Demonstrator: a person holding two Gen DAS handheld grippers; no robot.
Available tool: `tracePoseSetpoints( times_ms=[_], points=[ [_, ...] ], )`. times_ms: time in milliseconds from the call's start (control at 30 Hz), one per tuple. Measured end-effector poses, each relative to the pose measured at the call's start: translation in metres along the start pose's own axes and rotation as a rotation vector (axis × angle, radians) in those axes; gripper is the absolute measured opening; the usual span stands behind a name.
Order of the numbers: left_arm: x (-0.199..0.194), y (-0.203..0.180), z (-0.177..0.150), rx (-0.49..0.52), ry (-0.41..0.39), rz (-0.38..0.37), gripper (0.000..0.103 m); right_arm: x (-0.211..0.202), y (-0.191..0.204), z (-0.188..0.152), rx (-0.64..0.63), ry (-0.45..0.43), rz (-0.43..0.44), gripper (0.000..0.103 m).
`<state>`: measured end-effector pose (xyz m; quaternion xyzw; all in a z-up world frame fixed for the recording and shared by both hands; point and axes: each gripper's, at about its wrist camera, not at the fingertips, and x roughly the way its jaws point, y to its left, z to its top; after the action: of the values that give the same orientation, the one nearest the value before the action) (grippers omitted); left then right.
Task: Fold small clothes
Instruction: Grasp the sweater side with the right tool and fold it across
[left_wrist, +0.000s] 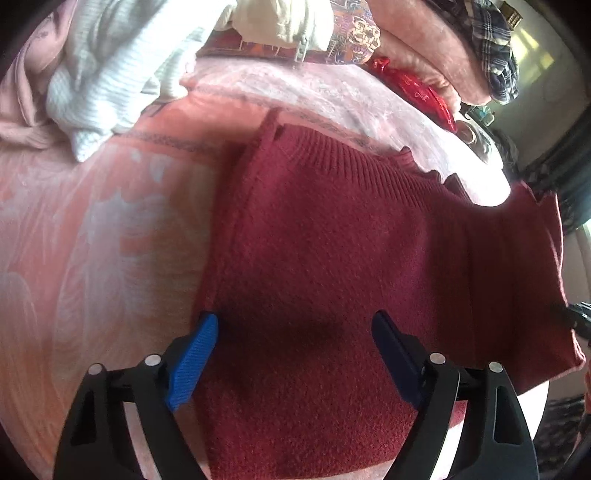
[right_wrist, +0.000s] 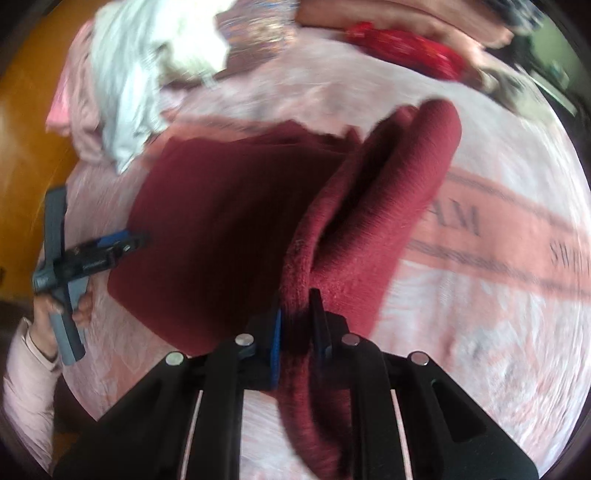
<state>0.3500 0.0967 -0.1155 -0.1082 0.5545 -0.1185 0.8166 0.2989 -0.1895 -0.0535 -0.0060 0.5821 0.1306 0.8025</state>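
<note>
A dark red knit sweater (left_wrist: 332, 240) lies spread on a pink patterned blanket (left_wrist: 92, 240). My left gripper (left_wrist: 293, 325) is open and hovers just over the sweater's near left part, holding nothing. My right gripper (right_wrist: 297, 306) is shut on a bunched fold of the sweater (right_wrist: 369, 206) and holds that side lifted off the blanket (right_wrist: 480, 295). The left gripper also shows in the right wrist view (right_wrist: 122, 240), at the sweater's left edge, held by a hand. The right gripper's tip shows at the far right of the left wrist view (left_wrist: 576, 317).
A pile of white and pale clothes (left_wrist: 110, 74) lies at the back left. A red cloth (left_wrist: 417, 88) and a plaid garment (left_wrist: 491, 44) lie at the back right. A wooden floor (right_wrist: 29, 129) shows beyond the bed's left edge.
</note>
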Motion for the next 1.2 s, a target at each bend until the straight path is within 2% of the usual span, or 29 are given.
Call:
tracePoseSetpoints(
  times_ms=[100,233,400,467,567,600,667,700,833,900,967,1033,1133,1200],
  points=[
    [0.001,0.001,0.0,0.007,0.0,-0.004,0.085,0.01,0.022,0.004,-0.028,0.009,0.03,0.011],
    [0.002,-0.001,-0.002,0.033,-0.005,0.002,0.085,0.043,0.048,0.009,-0.066,0.066,-0.02,0.011],
    [0.003,-0.004,-0.004,0.061,-0.01,0.019,0.086,0.077,0.055,0.001,-0.081,0.131,-0.059,0.013],
    [0.002,-0.003,-0.004,0.047,-0.014,0.016,0.086,0.08,0.053,0.001,-0.073,0.138,-0.036,0.017],
    [-0.003,-0.003,-0.001,0.019,-0.026,0.001,0.086,0.071,0.049,0.001,-0.042,0.13,0.071,0.033],
    [-0.008,-0.004,0.0,0.006,-0.038,-0.01,0.086,0.063,0.046,0.001,-0.027,0.117,0.11,0.034],
    [-0.017,-0.007,0.0,-0.013,-0.057,-0.028,0.086,0.042,0.037,-0.002,0.004,0.087,0.204,0.032],
    [-0.022,-0.011,0.0,-0.018,-0.061,-0.041,0.086,0.031,0.03,-0.004,0.025,0.069,0.213,0.032],
    [-0.038,-0.052,-0.004,0.017,-0.064,-0.144,0.089,-0.001,-0.007,-0.014,0.075,0.008,0.213,0.033],
    [-0.036,-0.073,-0.008,0.033,-0.042,-0.186,0.09,-0.012,-0.032,-0.021,0.117,-0.014,0.229,0.033],
    [-0.025,-0.097,-0.012,0.051,0.005,-0.224,0.091,-0.015,-0.049,-0.03,0.137,-0.028,0.197,0.033],
    [-0.01,-0.118,-0.014,0.066,0.054,-0.229,0.091,-0.013,-0.067,-0.038,0.168,-0.026,0.193,0.033],
    [0.009,-0.136,-0.013,0.085,0.077,-0.163,0.091,-0.002,-0.085,-0.049,0.195,-0.02,0.211,0.033],
    [0.019,-0.143,-0.012,0.075,0.096,-0.173,0.091,0.009,-0.091,-0.054,0.198,0.002,0.212,0.033]
  ],
)
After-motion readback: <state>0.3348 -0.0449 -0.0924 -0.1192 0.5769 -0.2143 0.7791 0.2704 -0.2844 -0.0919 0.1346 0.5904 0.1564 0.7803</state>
